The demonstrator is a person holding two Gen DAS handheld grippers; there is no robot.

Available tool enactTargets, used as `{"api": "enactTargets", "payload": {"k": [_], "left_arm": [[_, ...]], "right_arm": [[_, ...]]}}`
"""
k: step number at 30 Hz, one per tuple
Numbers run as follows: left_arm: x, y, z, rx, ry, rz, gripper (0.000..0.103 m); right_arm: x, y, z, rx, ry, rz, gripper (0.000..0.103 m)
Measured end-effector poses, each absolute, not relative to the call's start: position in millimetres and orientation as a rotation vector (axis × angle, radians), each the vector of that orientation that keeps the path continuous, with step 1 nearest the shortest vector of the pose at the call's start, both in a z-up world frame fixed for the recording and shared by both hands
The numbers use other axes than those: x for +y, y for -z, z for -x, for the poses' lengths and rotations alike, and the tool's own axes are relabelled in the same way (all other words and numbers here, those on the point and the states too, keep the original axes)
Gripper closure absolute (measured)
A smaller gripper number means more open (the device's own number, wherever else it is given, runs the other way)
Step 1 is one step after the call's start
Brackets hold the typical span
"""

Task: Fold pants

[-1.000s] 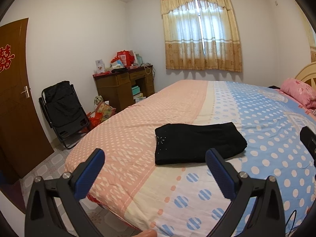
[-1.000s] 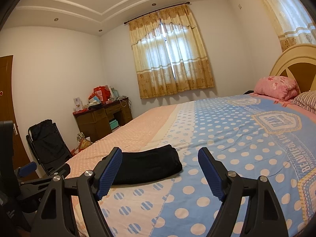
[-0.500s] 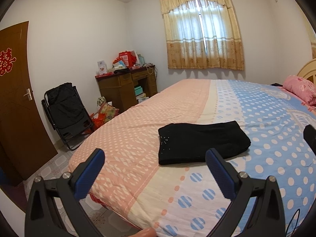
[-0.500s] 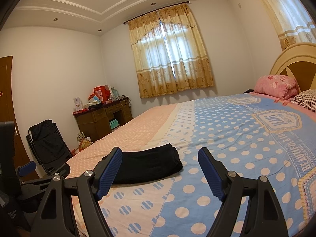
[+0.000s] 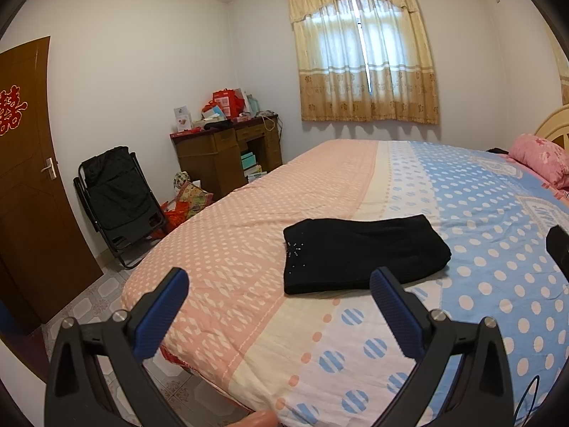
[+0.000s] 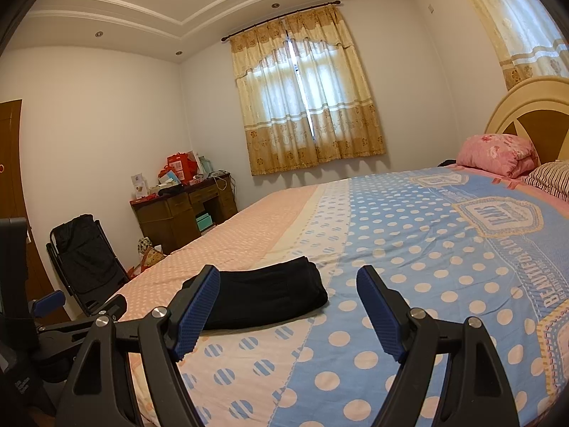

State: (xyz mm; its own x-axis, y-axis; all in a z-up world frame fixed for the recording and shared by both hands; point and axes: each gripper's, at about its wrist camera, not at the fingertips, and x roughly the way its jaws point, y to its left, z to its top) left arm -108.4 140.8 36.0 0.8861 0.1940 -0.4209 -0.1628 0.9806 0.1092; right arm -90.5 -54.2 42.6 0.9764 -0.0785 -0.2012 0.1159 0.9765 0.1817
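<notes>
The black pants lay folded into a compact rectangle on the bed, straddling the boundary between the pink-patterned and cream sections of the quilt, near the foot edge; a small cluster of shiny studs showed at one corner of the bundle; in the right wrist view the pants appeared as a flat, layered stack. The left gripper was held above the near edge of the bed, short of the pants and clear of them; its blue-padded jaws were spread wide with nothing between them. The right gripper was likewise spread wide and held nothing; it hung apart from the pants, over the blue polka-dot area of the quilt. A pink pillow rested by the headboard; a wooden desk and a black folding chair stood against the far wall; yellow curtains covered the window.
</notes>
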Motion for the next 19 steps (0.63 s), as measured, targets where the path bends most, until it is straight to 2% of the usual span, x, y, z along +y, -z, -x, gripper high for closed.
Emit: {"api": "enactTargets", "payload": {"k": [19], "left_arm": [[149.4, -33.4, 105.3, 0.462, -0.160, -0.031, 0.000]], "right_arm": [[-56.6, -32.2, 89.8, 0.195, 0.120, -0.199, 0.022]]}}
